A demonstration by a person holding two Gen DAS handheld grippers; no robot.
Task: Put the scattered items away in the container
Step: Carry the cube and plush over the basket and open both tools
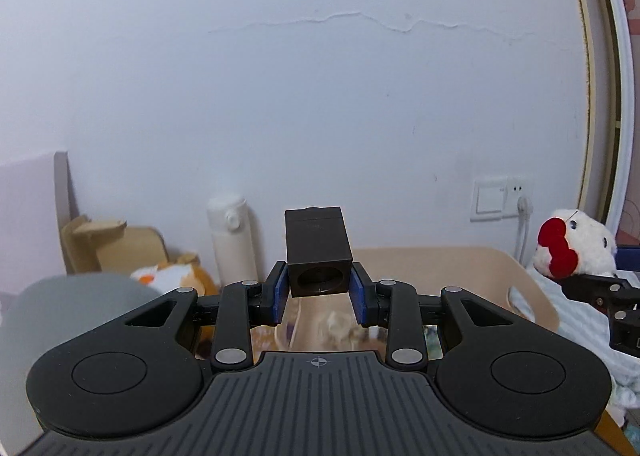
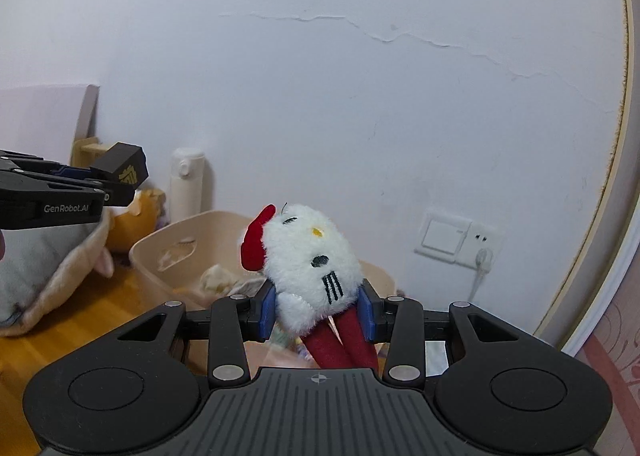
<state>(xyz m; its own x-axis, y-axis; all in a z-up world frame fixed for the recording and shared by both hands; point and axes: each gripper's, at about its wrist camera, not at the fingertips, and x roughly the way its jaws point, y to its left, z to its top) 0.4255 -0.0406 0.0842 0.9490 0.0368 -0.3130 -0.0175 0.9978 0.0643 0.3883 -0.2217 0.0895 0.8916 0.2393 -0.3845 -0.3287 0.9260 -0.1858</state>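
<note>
My left gripper (image 1: 319,288) is shut on a dark brown box (image 1: 318,252) and holds it in the air above the beige bin (image 1: 472,260). The box also shows in the right wrist view (image 2: 124,170). My right gripper (image 2: 318,310) is shut on a white plush cat with a red bow (image 2: 310,252), held above the beige bin (image 2: 160,244). The plush also shows at the right of the left wrist view (image 1: 572,244). Several small items lie inside the bin.
A white flask (image 1: 232,236) stands by the wall. An orange plush (image 1: 180,276) and a cardboard box (image 1: 112,244) lie at the left. A grey cushion (image 2: 44,268) rests on the wooden surface (image 2: 88,320). A wall socket with a plug (image 2: 480,252) is at the right.
</note>
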